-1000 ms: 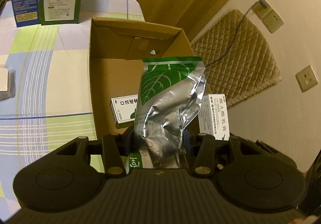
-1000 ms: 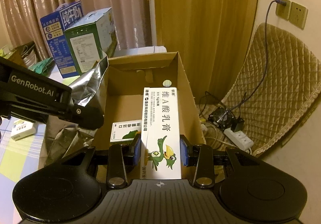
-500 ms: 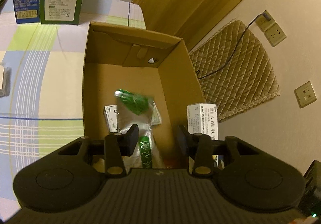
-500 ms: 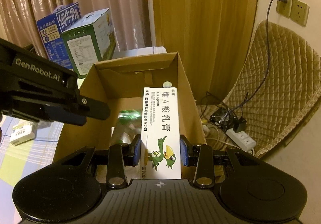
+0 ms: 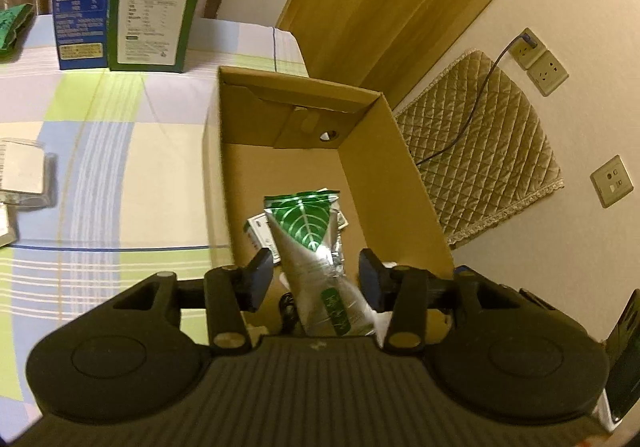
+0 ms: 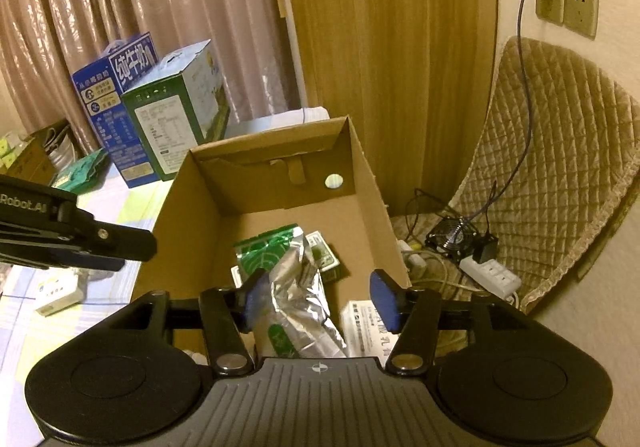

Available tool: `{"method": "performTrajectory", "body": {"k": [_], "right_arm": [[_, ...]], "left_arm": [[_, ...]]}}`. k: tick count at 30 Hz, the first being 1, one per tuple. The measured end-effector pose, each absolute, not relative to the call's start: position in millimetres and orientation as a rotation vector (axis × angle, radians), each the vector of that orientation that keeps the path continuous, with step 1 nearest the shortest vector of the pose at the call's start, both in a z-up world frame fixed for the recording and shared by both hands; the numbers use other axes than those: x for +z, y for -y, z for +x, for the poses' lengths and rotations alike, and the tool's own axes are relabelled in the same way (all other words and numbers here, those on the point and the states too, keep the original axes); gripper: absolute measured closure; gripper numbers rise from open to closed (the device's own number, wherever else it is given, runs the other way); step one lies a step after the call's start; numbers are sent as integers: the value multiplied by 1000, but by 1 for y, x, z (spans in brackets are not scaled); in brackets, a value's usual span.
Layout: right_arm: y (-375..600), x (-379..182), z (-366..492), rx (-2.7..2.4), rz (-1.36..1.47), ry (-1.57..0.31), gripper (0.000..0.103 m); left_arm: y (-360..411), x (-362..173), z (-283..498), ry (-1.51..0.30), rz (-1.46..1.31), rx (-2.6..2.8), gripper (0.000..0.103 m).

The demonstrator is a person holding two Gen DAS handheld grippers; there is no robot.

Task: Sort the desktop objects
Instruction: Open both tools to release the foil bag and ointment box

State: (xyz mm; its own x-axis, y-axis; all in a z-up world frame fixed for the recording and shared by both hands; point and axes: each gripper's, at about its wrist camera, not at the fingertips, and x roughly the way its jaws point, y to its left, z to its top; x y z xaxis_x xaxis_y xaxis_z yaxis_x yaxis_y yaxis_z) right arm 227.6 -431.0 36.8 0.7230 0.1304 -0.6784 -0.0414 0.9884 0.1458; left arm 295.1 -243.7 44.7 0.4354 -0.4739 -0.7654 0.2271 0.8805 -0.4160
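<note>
Drop-off step, both items just let go into the open brown cardboard box (image 6: 362,183) at the table edge. Right gripper (image 6: 320,301) over the box: jaws have just been opening, pads spread, holding nothing; the white ointment carton with black lettering (image 6: 366,327) lies below it inside the box. Left gripper (image 5: 316,279) likewise spread and empty above the crinkled silver-and-green foil pouch (image 5: 316,247), which rests on the box floor. Next, probably: lift clear and go for the small white boxes (image 6: 58,293) on the checked tablecloth (image 5: 120,151).

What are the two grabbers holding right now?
Nothing. The left gripper and right gripper have just opened; the foil pouch and white box lie loose in the cardboard box.
</note>
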Motion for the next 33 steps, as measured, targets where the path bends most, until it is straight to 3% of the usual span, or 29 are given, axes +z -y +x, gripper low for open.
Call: {"method": "performTrajectory", "body": {"k": [4,6,8,12,16,24,33], "right_arm": [[430,40,213,96,133,-747,38],[429,43,205,96,140,-737,32],[426,45,194,102,153,-729,27],[416,48,175,117,161,-721,20],[399,52,156,141,154,-718,13],[360,55,122,199,140,-718,2],[322,46,89,248,139,-751,2]], "left_arm": [[231,47,282,-1012,-265,-450,45],[224,48,272,-992,-255,-459,29],[217,48,262,-974,-248,-475,20],[201,48,242,-960,-222,-483,8],[184,48,221,-937,-178,-480,2],[138,49,176,-882,-75,-431,1],[100,51,130,-795,143,-381,1]]}}
